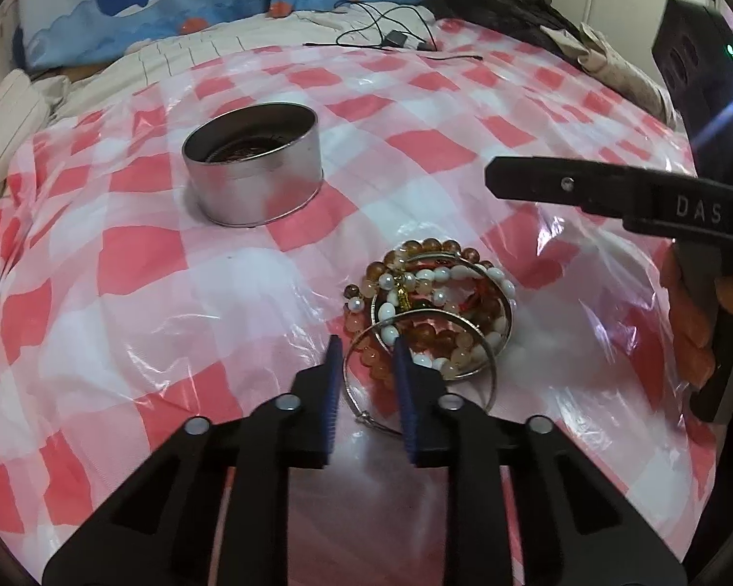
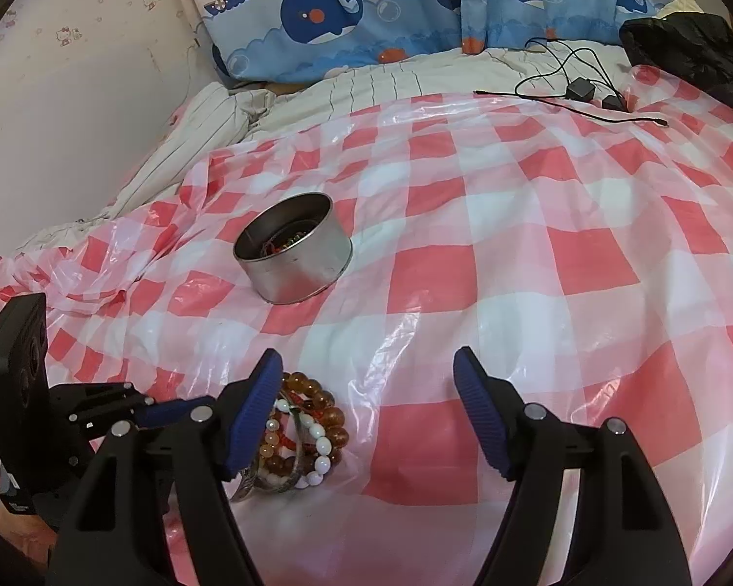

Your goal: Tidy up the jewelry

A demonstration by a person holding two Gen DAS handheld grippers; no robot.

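A heap of bead bracelets (image 1: 440, 303) in amber, white and red lies on the red-and-white checked plastic sheet (image 1: 122, 263). A thin silver bangle (image 1: 484, 356) leans on its near side. My left gripper (image 1: 367, 356) is shut on the bangle's left rim, whose arc runs between the two blue pads. A round metal tin (image 1: 264, 185) stands farther back on the left, with some jewellery in its bottom. In the right wrist view my right gripper (image 2: 364, 361) hangs open above the sheet, holding nothing. The heap (image 2: 312, 429) lies just beside its left finger, and the tin (image 2: 298, 268) stands behind.
Whale-print pillows (image 2: 366, 14) line the back of the bed. Black cables with small adapters (image 2: 581, 90) and a dark garment (image 2: 684, 44) lie at the far right. Striped bedding (image 2: 210, 112) shows at the far left. A hand (image 1: 694, 322) holds the right gripper's handle.
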